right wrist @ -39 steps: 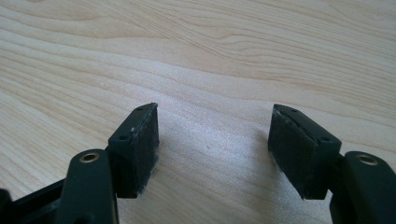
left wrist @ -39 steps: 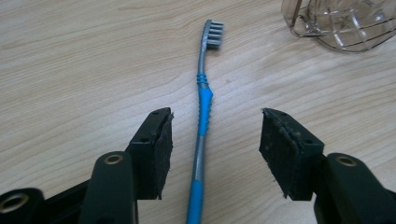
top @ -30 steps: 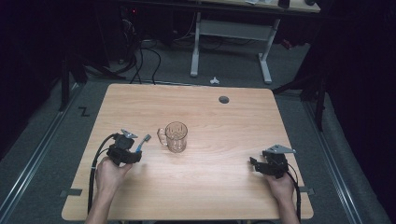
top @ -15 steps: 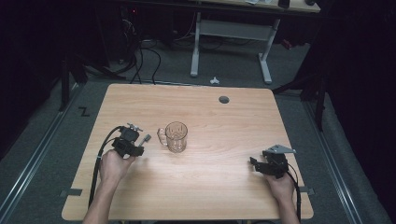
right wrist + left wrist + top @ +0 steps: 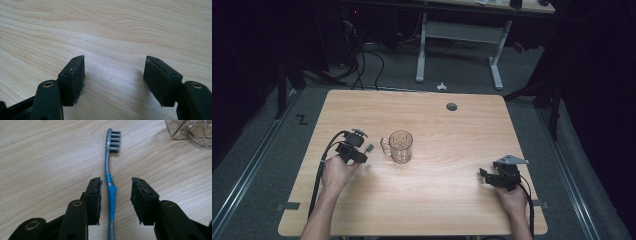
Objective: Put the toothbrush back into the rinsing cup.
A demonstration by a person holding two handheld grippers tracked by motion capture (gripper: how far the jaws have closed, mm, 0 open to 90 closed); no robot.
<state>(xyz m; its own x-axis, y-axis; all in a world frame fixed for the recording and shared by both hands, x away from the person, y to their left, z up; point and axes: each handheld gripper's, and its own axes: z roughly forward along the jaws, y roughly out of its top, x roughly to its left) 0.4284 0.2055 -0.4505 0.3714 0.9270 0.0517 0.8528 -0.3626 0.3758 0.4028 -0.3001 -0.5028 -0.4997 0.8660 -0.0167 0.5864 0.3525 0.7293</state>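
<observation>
1. On the wooden table (image 5: pixel 437 200), left of centre, a clear glass mug (image 5: pixel 400 146) stands upright with its handle pointing toward the person's left side.
2. Just left of the mug's handle, the left gripper (image 5: pixel 362 150) is held in the person's left hand (image 5: pixel 336 172), with its cable looping back along the forearm.
3. In the left gripper view, the left gripper (image 5: pixel 116 192) has its jaws spread, one on each side of a toothbrush (image 5: pixel 110 182) that lies flat on the wood.
4. The toothbrush has a grey head and neck and a blue ribbed grip; the grip lies between the two pads (image 5: pixel 93 195), nearer the left one, and whether it touches that pad cannot be told.
5. The bristled head points away from the gripper, and a corner of the glass mug (image 5: pixel 192 132) shows near it at the upper right of that view.
6. Near the table's right front edge, well apart from the mug, the right gripper (image 5: pixel 486 176) is held in the right hand (image 5: pixel 513 200).
7. In the right gripper view, the right gripper (image 5: pixel 114 75) has its jaws spread wide over bare wood, with nothing between them.
</observation>
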